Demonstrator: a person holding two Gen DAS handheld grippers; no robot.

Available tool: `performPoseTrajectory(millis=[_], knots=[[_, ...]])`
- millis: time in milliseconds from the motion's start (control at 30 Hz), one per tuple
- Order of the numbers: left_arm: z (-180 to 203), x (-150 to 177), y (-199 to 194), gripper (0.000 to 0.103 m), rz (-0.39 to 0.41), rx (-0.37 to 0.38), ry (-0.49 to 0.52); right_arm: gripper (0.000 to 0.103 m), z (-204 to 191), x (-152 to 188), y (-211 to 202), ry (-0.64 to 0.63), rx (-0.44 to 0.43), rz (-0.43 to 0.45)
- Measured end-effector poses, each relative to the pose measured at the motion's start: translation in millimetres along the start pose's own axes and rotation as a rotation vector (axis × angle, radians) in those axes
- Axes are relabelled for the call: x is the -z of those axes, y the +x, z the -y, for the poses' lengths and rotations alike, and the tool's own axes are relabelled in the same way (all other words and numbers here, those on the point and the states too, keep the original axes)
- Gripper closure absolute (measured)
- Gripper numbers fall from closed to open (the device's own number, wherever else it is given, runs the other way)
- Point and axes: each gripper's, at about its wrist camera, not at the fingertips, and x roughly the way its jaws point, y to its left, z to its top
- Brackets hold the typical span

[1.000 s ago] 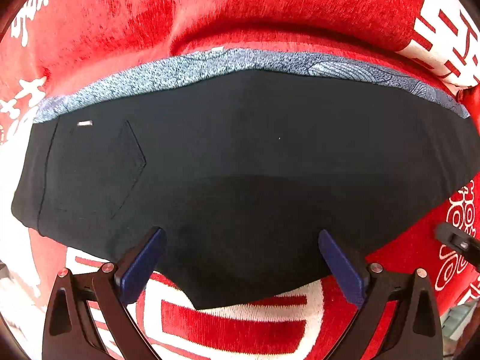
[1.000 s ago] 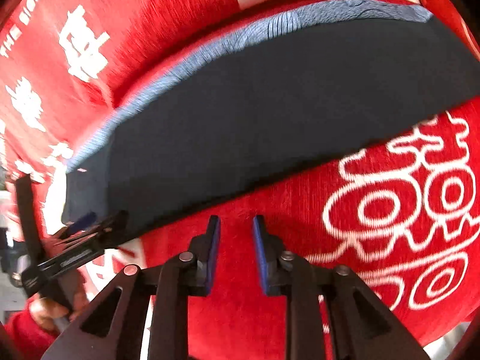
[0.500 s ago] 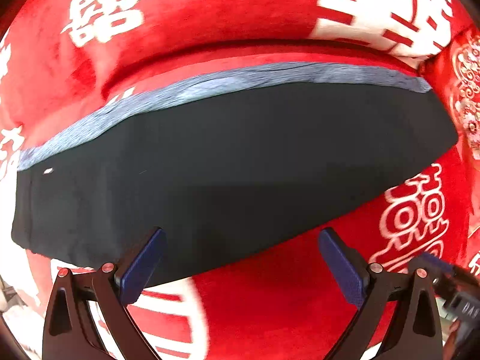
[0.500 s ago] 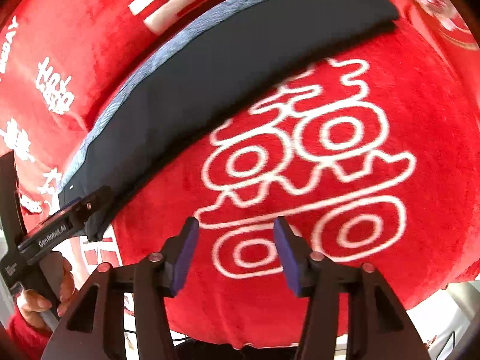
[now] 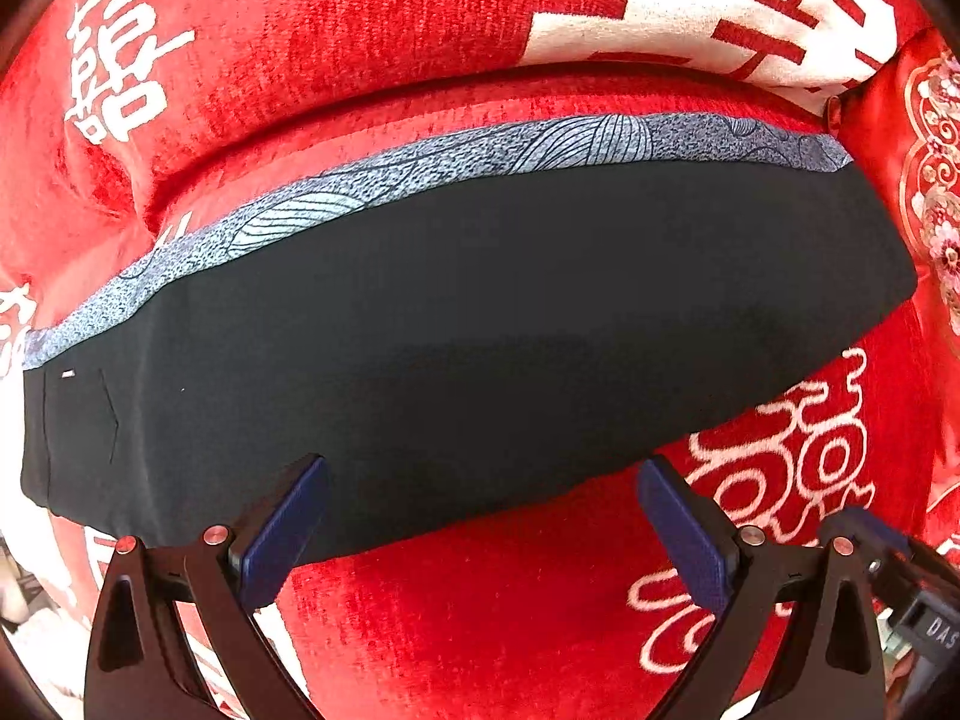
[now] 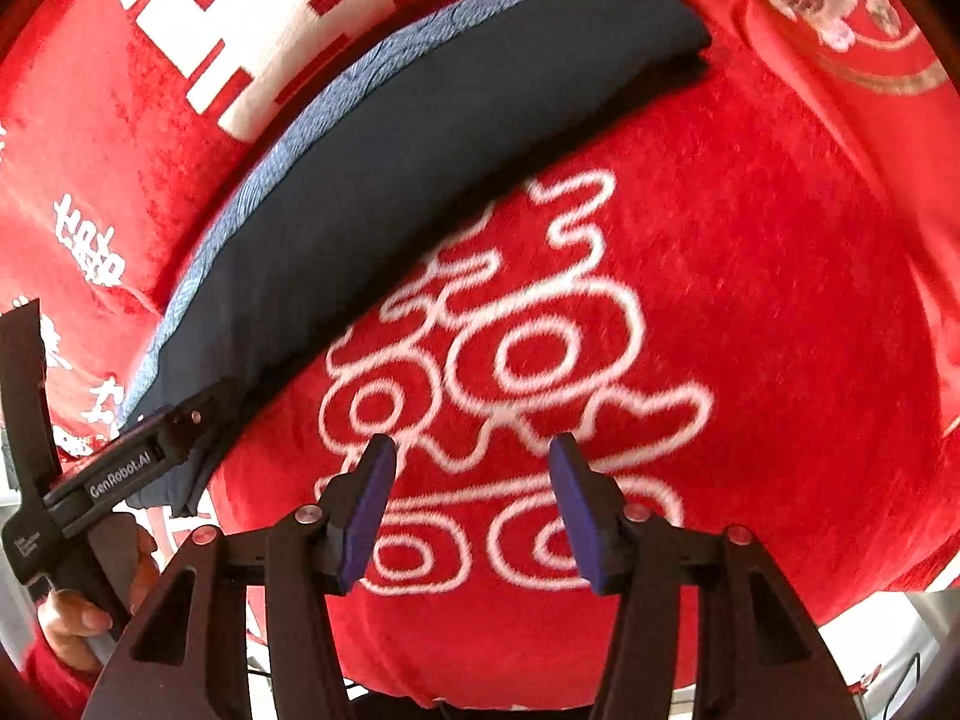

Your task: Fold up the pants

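Red plush blanket (image 5: 420,630) with white characters covers the whole work surface; one blanket, carrying everything. It gives a soft, high-friction bed, which I judge is why the cloth on it lies flat without sliding.

Pants (image 5: 480,330): one pair, black, lying as a long flat band toward the blanket's far edge, already doubled leg on leg by the look of the single clean outline. Back pocket stitching and a small white tag sit at the left end in the left wrist view, so the waist is there and the hems point toward the right edge, near an embroidered red cushion (image 5: 936,180). In the right wrist view the pants (image 6: 420,180) run diagonally from lower left to upper right.

Blue-grey patterned cloth (image 5: 540,147): one strip showing along the pants' far long edge, underneath them. Whether it is lining or a separate piece, cannot tell.

Left gripper (image 5: 480,516): jaws wide, nothing between them, hovering over the pants' near long edge. Also seen from the right (image 6: 180,420), held by a hand (image 6: 78,618).

Right gripper (image 6: 471,504): jaws about half spread, having just opened; only bare blanket between them, clear of the pants.

Count: two grippers, both empty. Judged: between folds, lengthwise fold done, cross fold pending.
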Motion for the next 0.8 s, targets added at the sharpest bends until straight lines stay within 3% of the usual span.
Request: performPoseTrajectory(millis=[167, 233, 333, 567, 800], knots=[[17, -20, 9, 0.001, -0.007, -0.012, -0.007, 0.046, 11, -30, -7, 0.004, 0.024, 0.035], [8, -50, 17, 0.001, -0.012, -0.016, -0.006, 0.046, 13, -46, -11, 0.003, 0.031, 0.054], [15, -61, 17, 0.001, -0.017, -0.021, -0.01, 0.046, 10, -70, -20, -0.023, 0.044, 0.11], [20, -73, 29, 0.001, -0.034, -0.036, -0.018, 0.046, -2, -115, -7, -0.101, 0.085, 0.136], [25, -83, 37, 0.001, -0.039, -0.045, -0.018, 0.046, 5, -131, -9, -0.118, 0.123, 0.16]])
